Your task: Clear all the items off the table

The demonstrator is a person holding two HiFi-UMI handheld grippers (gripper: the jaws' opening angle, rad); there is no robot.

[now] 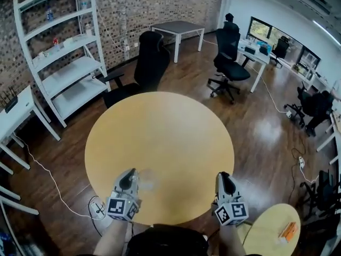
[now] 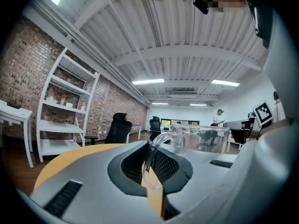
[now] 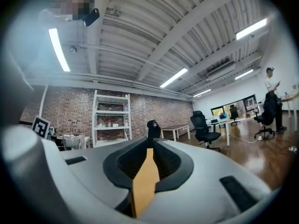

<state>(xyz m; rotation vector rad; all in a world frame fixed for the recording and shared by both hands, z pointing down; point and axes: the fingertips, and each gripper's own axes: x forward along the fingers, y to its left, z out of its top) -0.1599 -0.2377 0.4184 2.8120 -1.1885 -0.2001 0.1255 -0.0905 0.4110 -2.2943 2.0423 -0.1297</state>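
The round desk [image 1: 160,143] has a plain tan top and stands on a dark wooden floor [image 1: 256,137]. A smaller round desk [image 1: 266,231] at the lower right carries an orange box [image 1: 288,231] near its edge.

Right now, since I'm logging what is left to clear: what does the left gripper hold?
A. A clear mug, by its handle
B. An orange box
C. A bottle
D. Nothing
A: in the left gripper view, the left gripper is shut on the handle of the clear mug, whose body sticks out to the right of the jaws.
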